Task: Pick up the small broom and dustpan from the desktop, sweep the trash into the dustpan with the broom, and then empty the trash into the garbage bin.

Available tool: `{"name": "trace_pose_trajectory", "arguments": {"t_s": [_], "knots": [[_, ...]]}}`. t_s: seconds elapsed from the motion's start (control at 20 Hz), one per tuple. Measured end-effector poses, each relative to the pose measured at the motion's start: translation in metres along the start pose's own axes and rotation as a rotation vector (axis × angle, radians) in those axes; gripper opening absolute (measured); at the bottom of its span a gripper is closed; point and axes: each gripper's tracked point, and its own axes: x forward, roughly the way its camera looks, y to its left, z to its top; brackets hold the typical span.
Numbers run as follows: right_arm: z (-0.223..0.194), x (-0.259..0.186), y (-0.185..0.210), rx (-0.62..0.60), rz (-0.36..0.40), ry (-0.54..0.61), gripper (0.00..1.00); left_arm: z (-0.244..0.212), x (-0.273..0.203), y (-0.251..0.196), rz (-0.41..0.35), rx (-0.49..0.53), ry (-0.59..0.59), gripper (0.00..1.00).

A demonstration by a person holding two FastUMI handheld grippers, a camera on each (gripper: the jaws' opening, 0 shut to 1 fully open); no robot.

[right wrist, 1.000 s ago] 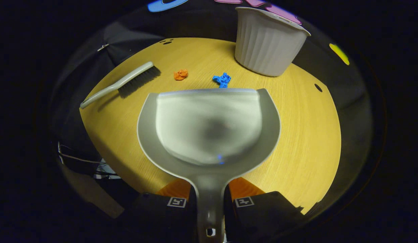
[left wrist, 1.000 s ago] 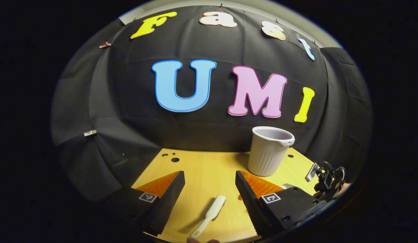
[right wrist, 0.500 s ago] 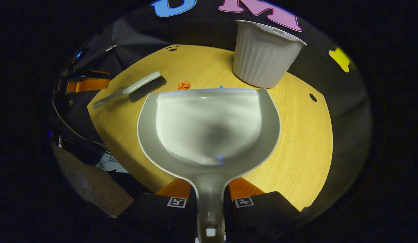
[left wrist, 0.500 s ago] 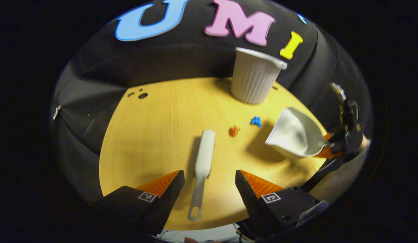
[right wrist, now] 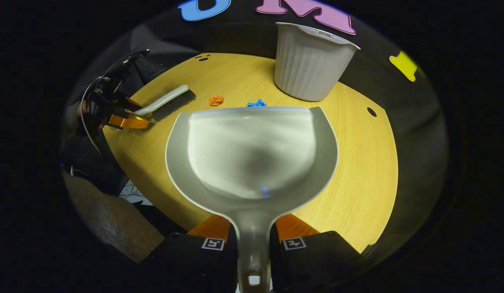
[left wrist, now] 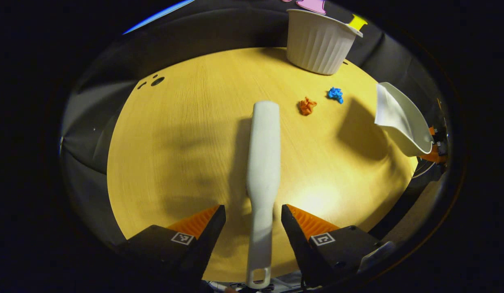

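Right gripper (right wrist: 252, 240) pinches dustpan (right wrist: 252, 150) handle, pan raised. Left gripper (left wrist: 252, 215) spread, straddling broom (left wrist: 263, 162) handle on desktop (left wrist: 174, 142). Step: broom pickup. Next: close fingers, lift, sweep orange scrap (left wrist: 306, 106) and blue scrap (left wrist: 335, 94), far right near bin (left wrist: 320, 42).

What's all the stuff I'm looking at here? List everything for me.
Table: one, light wood, round-edged, carrying everything.
Broom: one, white, lying on the table, handle between the left tongs' open fingers.
Dustpan: one, pale grey, empty, held above the table by its handle.
Orange scrap: one, crumpled, beside the broom's far end.
Blue scrap: one, crumpled, just beyond the orange one, toward the bin.
Garbage bin: one, white, ribbed, upright at the table's far edge.
Left tongs: open, straddling the broom handle.
Right tongs: clamped on the dustpan handle.
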Motion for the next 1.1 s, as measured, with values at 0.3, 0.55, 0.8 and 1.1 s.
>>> {"name": "trace_pose_trajectory", "arguments": {"t_s": [0.3, 0.55, 0.8, 1.1], "knots": [[0.000, 0.001, -0.001, 0.004, 0.002, 0.012, 0.37, -0.003, 0.012, 0.001, 0.011, 0.017, 0.040, 0.71], [0.000, 0.004, 0.001, -0.002, 0.017, 0.038, 0.37, -0.001, 0.015, -0.001, 0.022, 0.025, 0.062, 0.47], [-0.005, 0.003, -0.006, -0.067, 0.028, 0.174, 0.33, 0.032, 0.008, 0.003, 0.087, -0.008, 0.005, 0.27], [-0.003, 0.011, -0.025, -0.150, 0.065, 0.325, 0.41, 0.095, 0.017, -0.010, 0.091, 0.024, -0.038, 0.27]]}}
